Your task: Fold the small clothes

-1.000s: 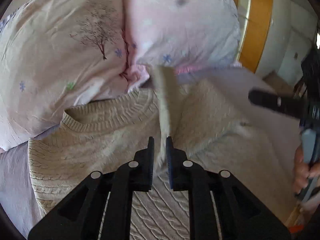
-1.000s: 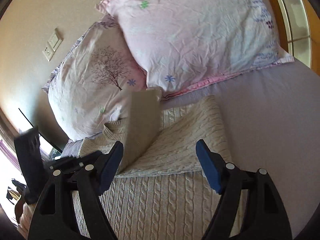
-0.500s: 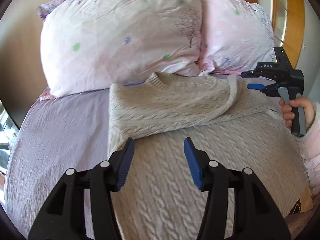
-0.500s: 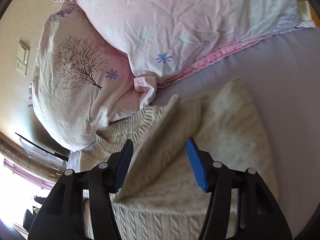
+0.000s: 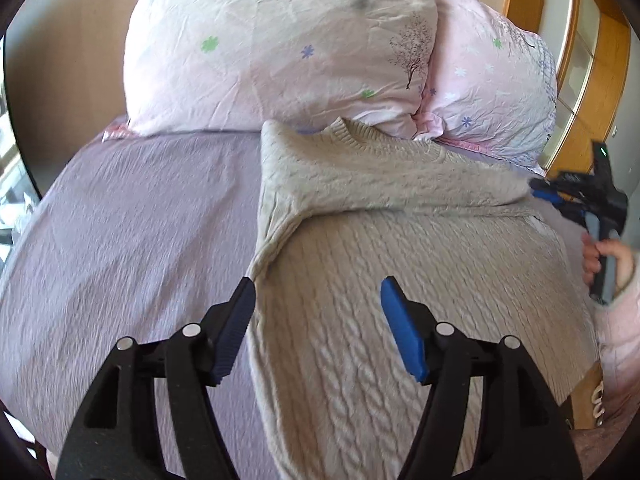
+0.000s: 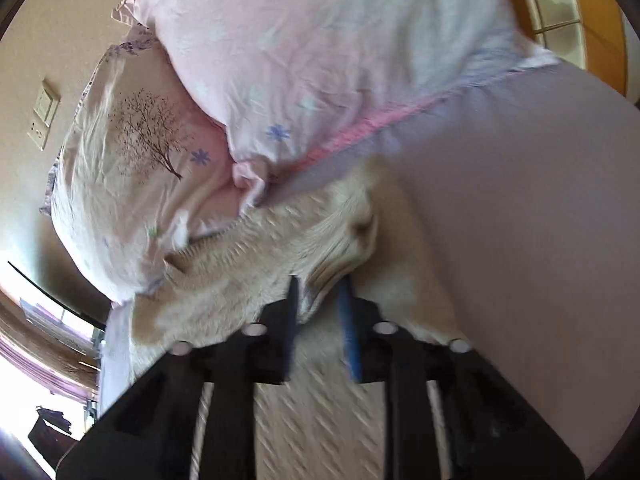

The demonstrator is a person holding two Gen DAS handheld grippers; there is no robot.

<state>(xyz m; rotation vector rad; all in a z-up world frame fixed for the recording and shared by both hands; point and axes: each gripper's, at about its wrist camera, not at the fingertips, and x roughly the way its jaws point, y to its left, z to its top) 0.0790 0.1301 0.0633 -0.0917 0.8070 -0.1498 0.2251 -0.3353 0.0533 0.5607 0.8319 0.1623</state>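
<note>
A beige cable-knit sweater (image 5: 400,264) lies on the lilac bed sheet (image 5: 132,224), a sleeve folded across its chest. My left gripper (image 5: 318,312) is open and empty, hovering over the sweater's left edge. My right gripper (image 6: 320,300) has its jaws nearly closed on a raised fold of the sweater (image 6: 340,248) near its right shoulder. The right gripper also shows in the left wrist view (image 5: 580,200), held by a hand at the sweater's right side.
Two pink floral pillows (image 5: 280,48) (image 5: 492,92) lean at the head of the bed, touching the sweater's collar. A wooden frame (image 5: 576,60) stands at the right. A wall switch (image 6: 44,114) is on the wall to the left.
My left gripper let go of the sleeve, opened and drew back toward the sweater's left edge. My right gripper moved in and closed on a fold at the right shoulder.
</note>
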